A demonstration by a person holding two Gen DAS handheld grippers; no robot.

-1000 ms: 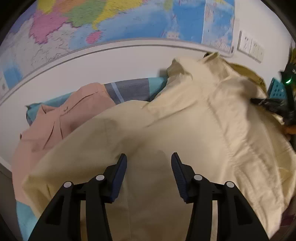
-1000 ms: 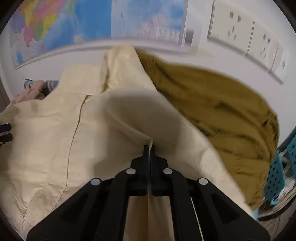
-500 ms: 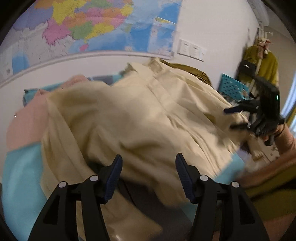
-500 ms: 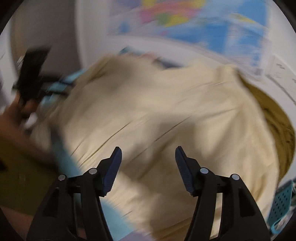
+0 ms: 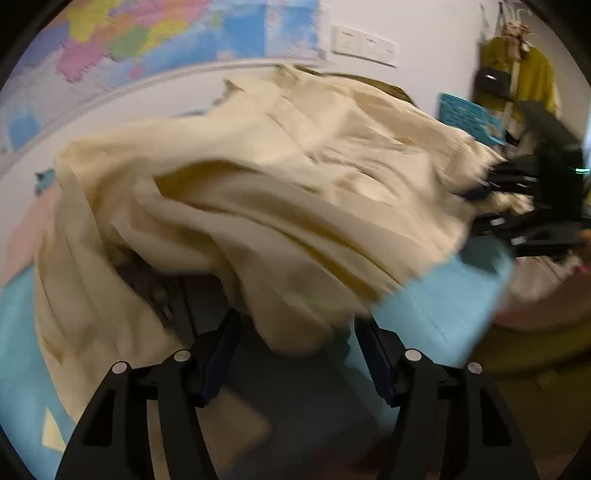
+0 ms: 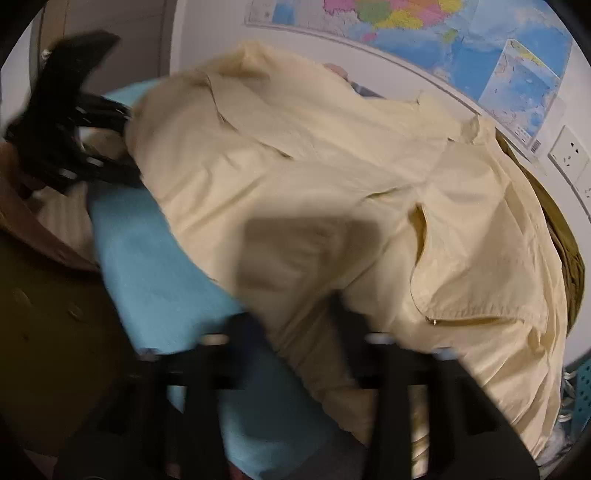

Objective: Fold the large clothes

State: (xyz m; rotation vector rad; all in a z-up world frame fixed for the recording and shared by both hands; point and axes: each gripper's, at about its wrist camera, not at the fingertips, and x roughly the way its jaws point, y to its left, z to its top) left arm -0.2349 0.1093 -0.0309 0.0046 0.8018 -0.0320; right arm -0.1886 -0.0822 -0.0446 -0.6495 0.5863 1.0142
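A large cream shirt (image 5: 280, 184) lies rumpled over the light blue table cover (image 5: 443, 302); it also fills the right wrist view (image 6: 332, 177). My left gripper (image 5: 295, 343) is open, its jaws either side of the shirt's near hem. My right gripper (image 6: 291, 332) is blurred but looks open at the shirt's lower edge. It also shows in the left wrist view (image 5: 495, 206) at the shirt's far right edge. The left gripper shows in the right wrist view (image 6: 107, 147) at the shirt's left edge.
An olive-brown garment (image 6: 565, 240) lies behind the cream shirt by the wall. A pink garment (image 5: 26, 229) lies at the left. A map (image 5: 147, 33) and wall sockets (image 5: 364, 46) are behind. A blue basket (image 5: 465, 118) stands at the right.
My right gripper let go of the cream shirt's fold and opened. Both grippers pulled back toward the near table edge, and the shirt now lies more bunched.
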